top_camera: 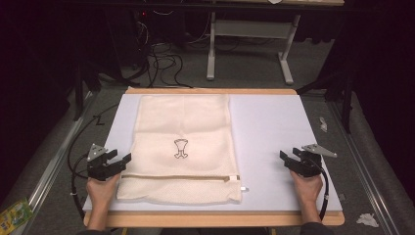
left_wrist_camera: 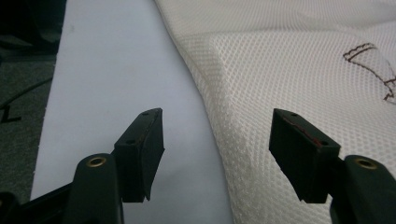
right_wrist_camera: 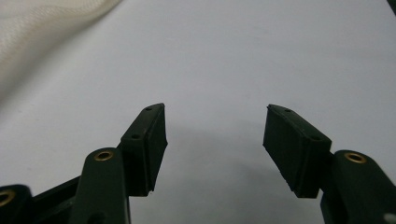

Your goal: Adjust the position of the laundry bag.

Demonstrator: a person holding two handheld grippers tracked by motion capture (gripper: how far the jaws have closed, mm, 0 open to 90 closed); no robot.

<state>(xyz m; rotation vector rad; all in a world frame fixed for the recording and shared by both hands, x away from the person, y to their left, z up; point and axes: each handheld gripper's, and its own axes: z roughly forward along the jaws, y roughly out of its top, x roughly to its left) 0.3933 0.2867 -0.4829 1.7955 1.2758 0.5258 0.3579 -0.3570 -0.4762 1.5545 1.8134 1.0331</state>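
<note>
Holding your left tool (top_camera: 119, 161) at the left edge of the mesh bag (top_camera: 183, 147), you are keeping its jaws wide apart and gripping nothing; one jaw is hanging over the bare counter (top_camera: 269, 127), the other over the bag's mesh. The cream bag is lying flat on the left half of the counter, zipper (top_camera: 178, 177) side nearest you. Your right tool (top_camera: 288, 159) is resting well apart from the bag, over bare counter, its jaws spread and empty too.
</note>
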